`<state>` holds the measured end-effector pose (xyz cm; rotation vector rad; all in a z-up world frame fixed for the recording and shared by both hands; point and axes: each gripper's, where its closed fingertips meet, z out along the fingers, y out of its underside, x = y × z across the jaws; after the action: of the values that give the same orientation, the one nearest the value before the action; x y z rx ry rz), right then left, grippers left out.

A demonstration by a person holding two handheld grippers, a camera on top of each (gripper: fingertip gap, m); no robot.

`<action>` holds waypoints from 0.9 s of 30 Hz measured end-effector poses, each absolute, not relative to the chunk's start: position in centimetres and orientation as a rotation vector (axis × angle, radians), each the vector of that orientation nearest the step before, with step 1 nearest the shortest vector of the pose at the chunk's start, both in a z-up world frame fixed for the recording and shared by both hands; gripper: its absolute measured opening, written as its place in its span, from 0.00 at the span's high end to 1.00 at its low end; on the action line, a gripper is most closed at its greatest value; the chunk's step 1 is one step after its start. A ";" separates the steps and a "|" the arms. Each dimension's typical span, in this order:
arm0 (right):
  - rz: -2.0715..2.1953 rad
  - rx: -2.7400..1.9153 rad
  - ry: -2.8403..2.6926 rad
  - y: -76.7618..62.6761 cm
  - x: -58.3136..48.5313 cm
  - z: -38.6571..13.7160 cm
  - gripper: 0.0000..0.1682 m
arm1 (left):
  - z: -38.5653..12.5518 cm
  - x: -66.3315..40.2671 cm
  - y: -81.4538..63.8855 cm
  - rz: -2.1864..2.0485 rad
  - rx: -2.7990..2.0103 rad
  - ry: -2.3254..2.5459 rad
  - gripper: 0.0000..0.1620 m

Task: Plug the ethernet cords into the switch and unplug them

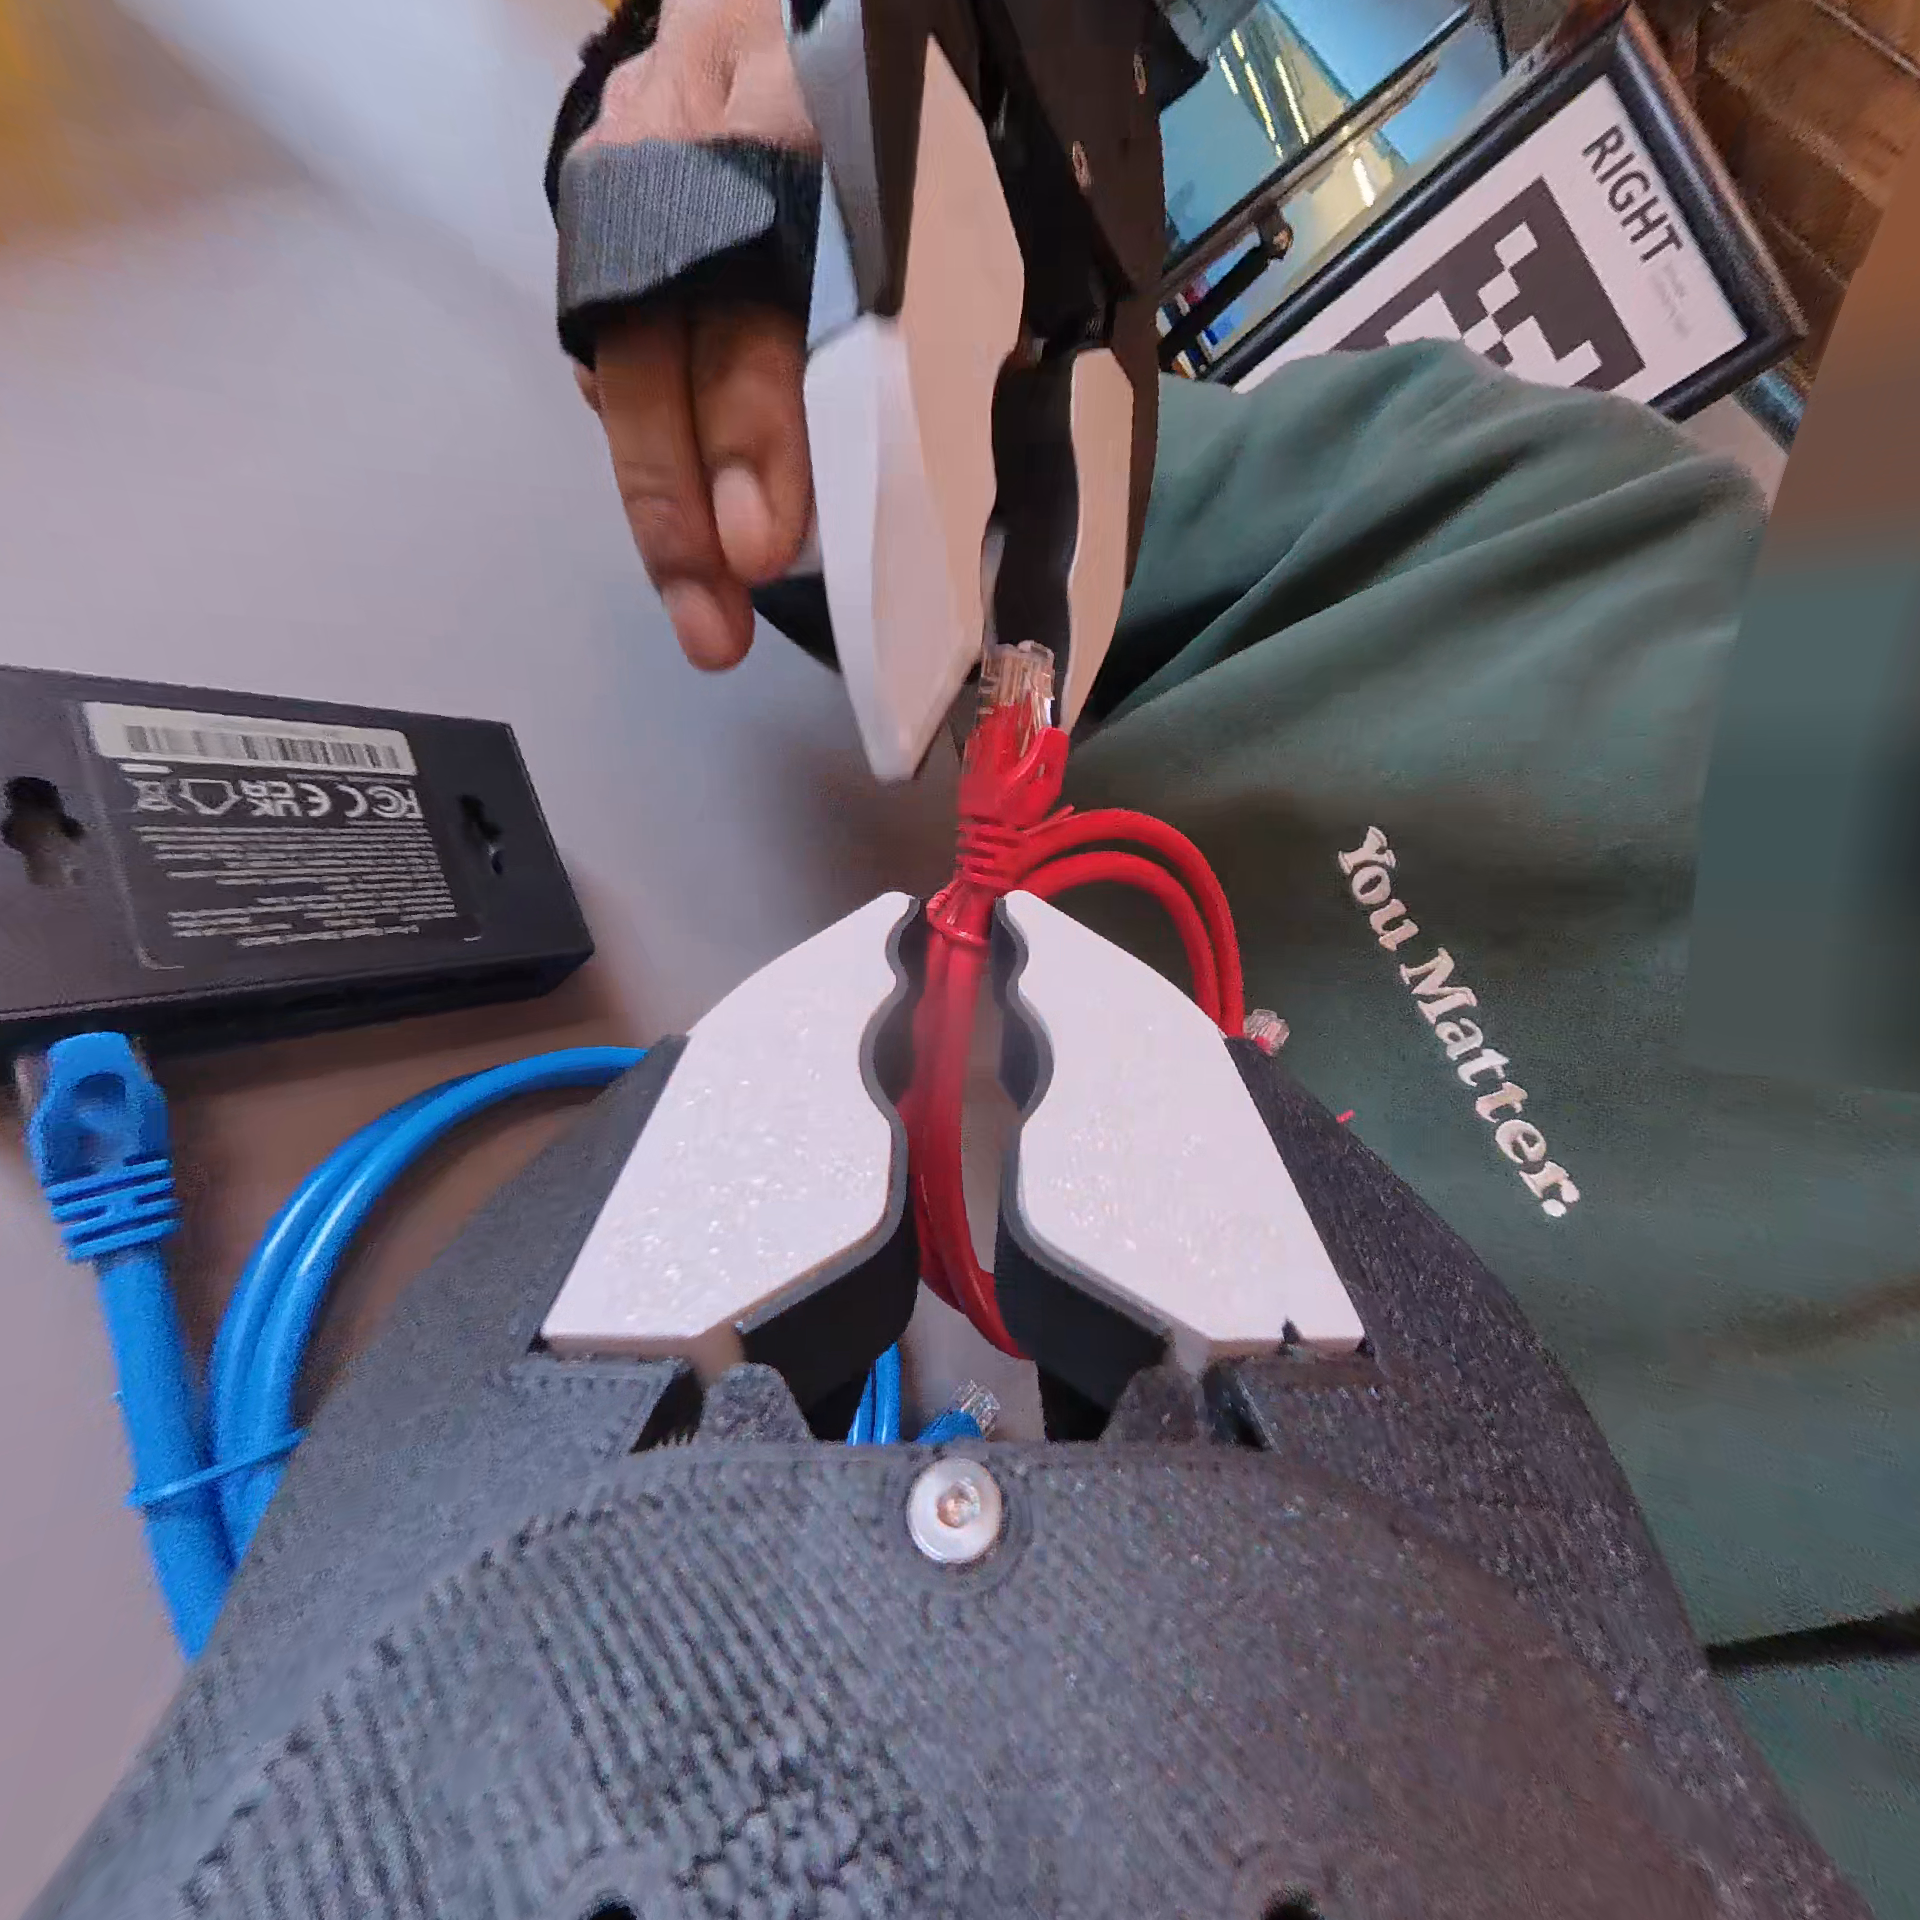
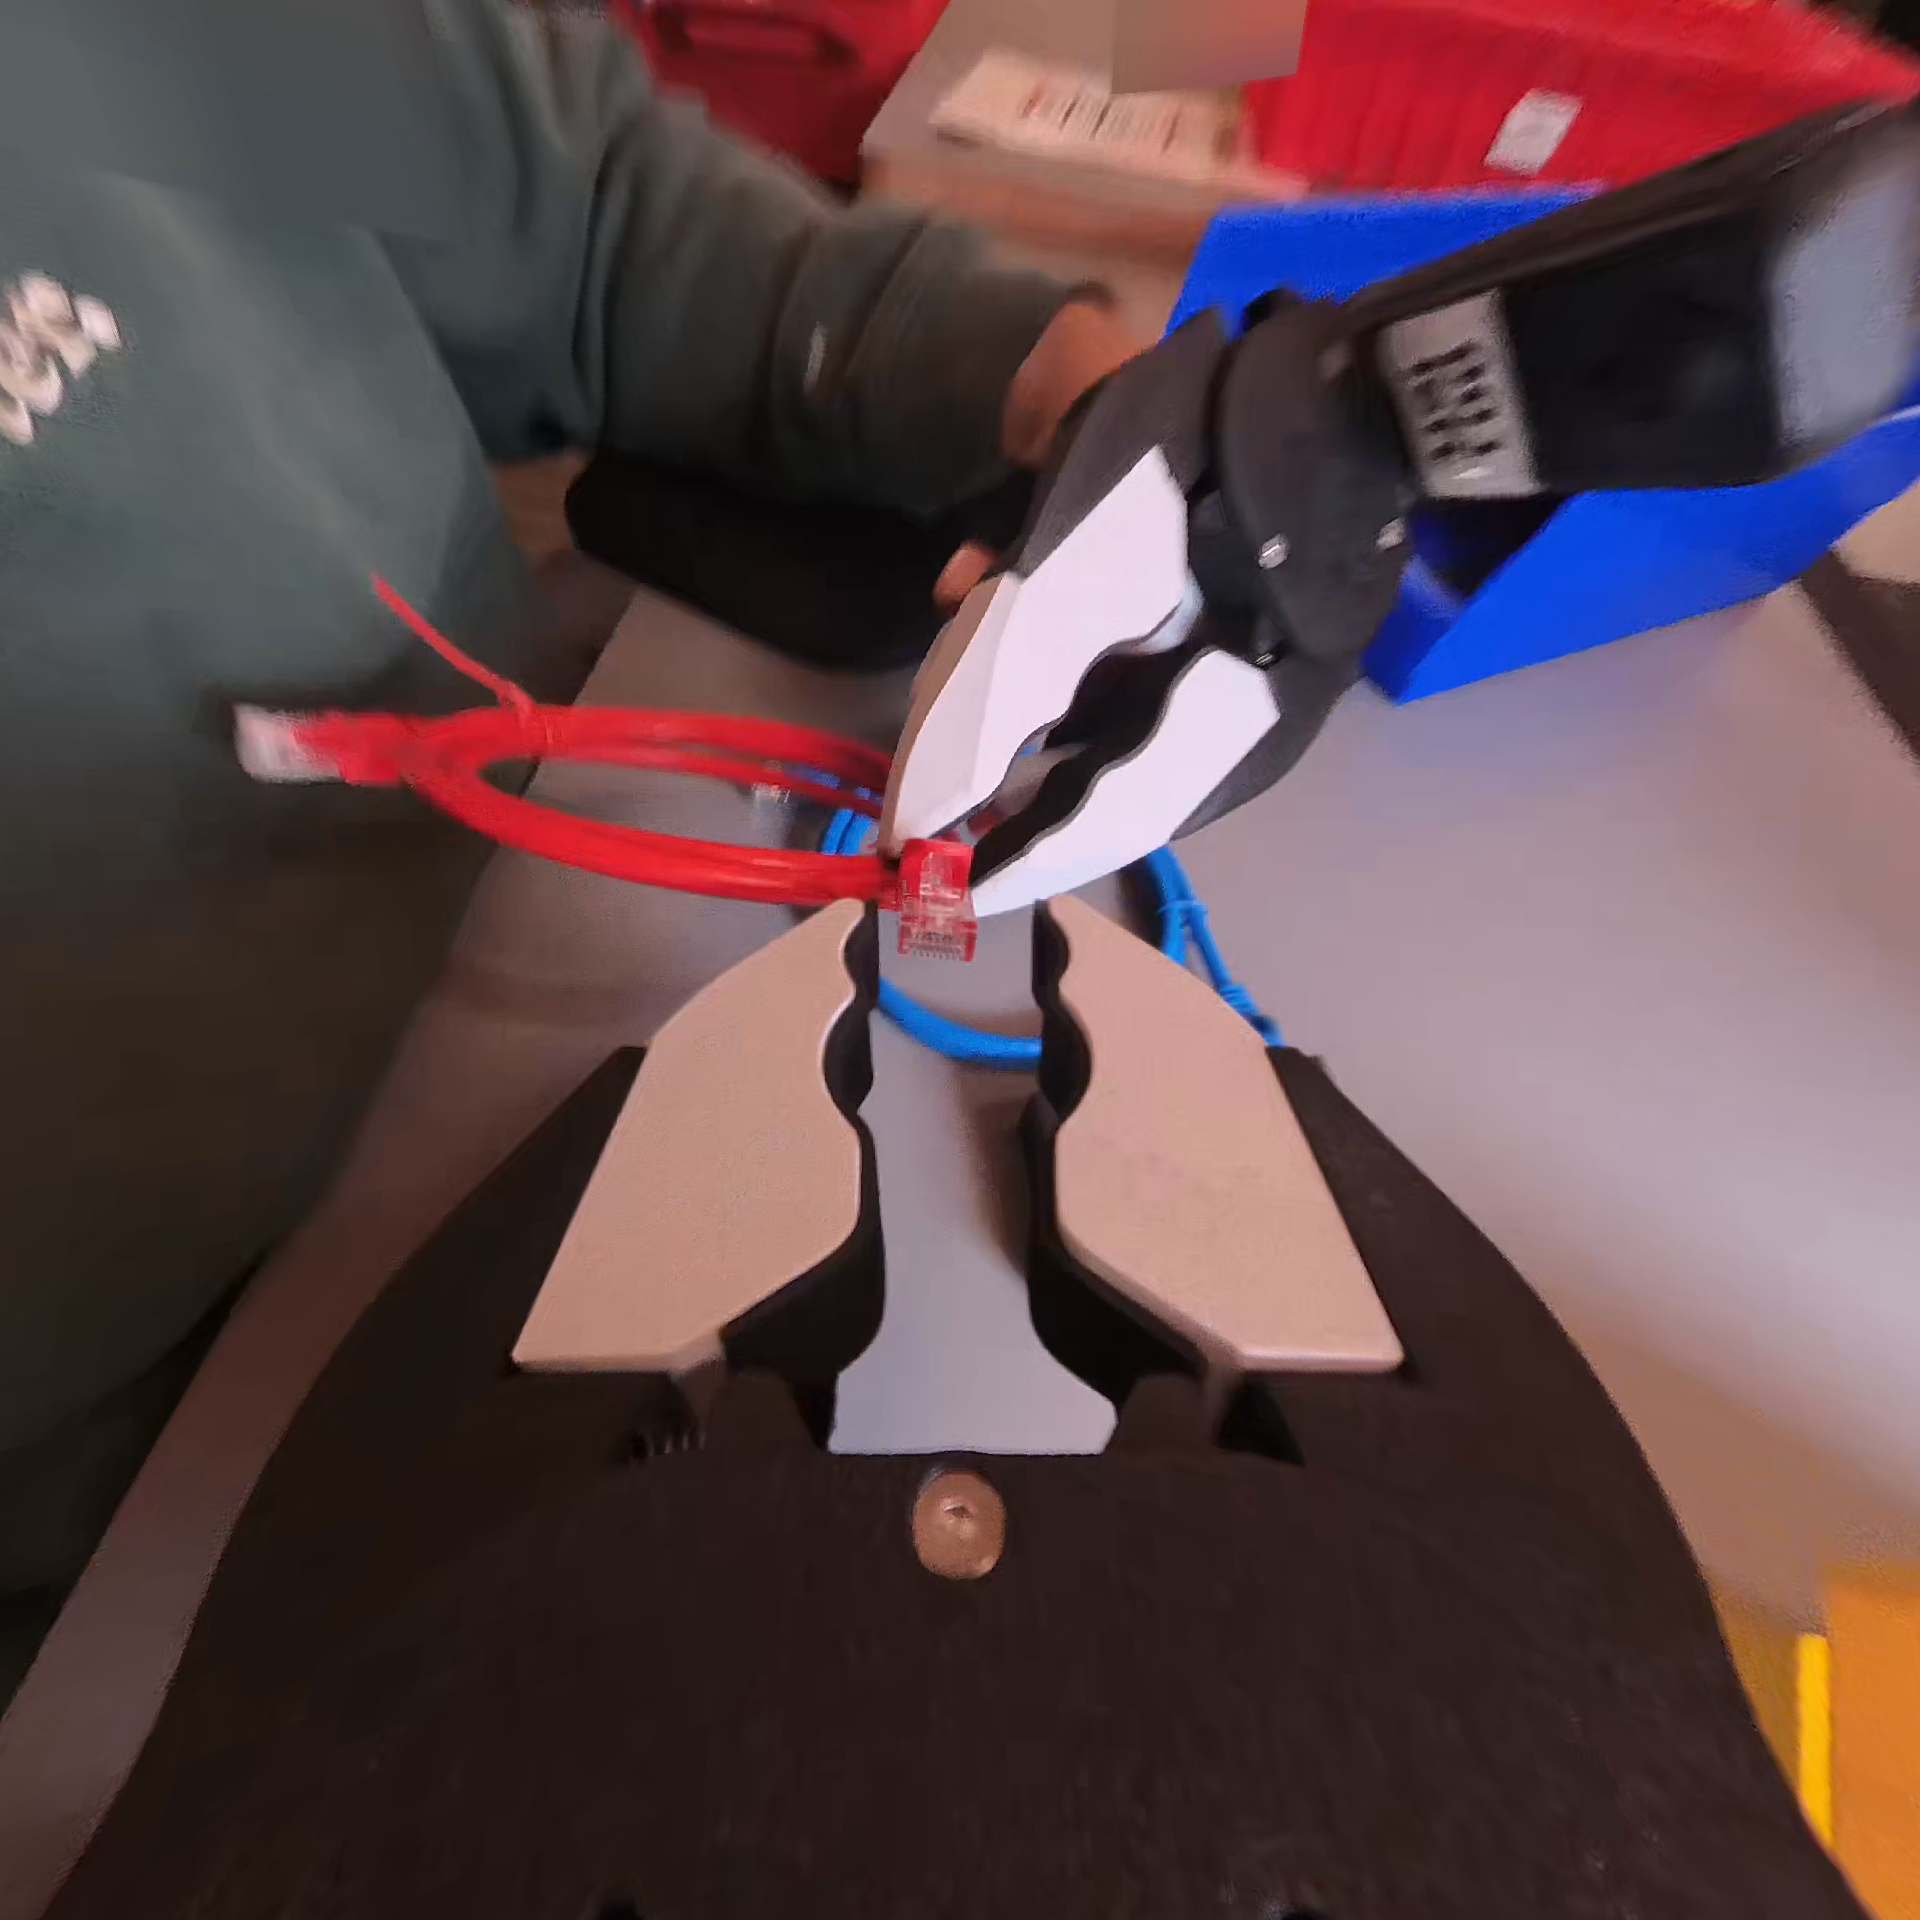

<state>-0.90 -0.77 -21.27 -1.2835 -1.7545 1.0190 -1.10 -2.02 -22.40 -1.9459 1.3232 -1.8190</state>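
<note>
My left gripper (image 1: 956,914) is shut on a bundled red ethernet cord (image 1: 951,1091), and the cord's plug (image 1: 1020,681) sticks up past the fingertips. My right gripper (image 1: 987,717) comes down from above, open, with its fingers on either side of that plug. In the right wrist view my right gripper (image 2: 948,920) is open with the red plug (image 2: 935,909) between its tips. There the left gripper (image 2: 940,868) holds the red cord (image 2: 644,831) from the upper right. The black switch (image 1: 260,831) lies label-up at the left. A blue cord's plug (image 1: 94,1112) sits at the switch's front edge.
The blue cord's coil (image 1: 312,1195) lies on the grey table under my left gripper and also shows in the right wrist view (image 2: 966,1049). The person's green sweatshirt (image 1: 1455,831) is close on the right. A blue bin (image 2: 1558,603) and a red crate (image 2: 1558,94) stand farther back. My two grippers' fingertips are within a few centimetres of each other. The black switch (image 1: 260,831) is about equally far from each gripper, around 10 centimetres.
</note>
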 end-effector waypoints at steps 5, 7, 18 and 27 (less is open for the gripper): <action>0.999 -1.299 -1.775 -0.9 -1.1 -22.9 0.93 | -23.6 -1.0 -1.4 -1.715 -1.972 1.308 0.92; 1.062 -1.361 -1.701 -0.3 -1.1 -22.9 0.93 | -23.5 -1.1 -0.6 -1.610 -1.930 1.292 0.93; 1.376 -1.582 -1.371 1.5 -2.1 -23.0 0.93 | -22.3 -1.0 1.9 -0.848 -1.664 1.344 0.92; 1.208 -1.452 -1.547 0.1 -2.3 -23.9 0.93 | -23.6 -1.3 0.3 -0.864 -1.657 1.462 0.92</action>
<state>-2.29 0.14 -23.93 -1.4516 -1.5468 1.2081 -1.29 0.34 -23.58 -1.6569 1.4618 -0.8639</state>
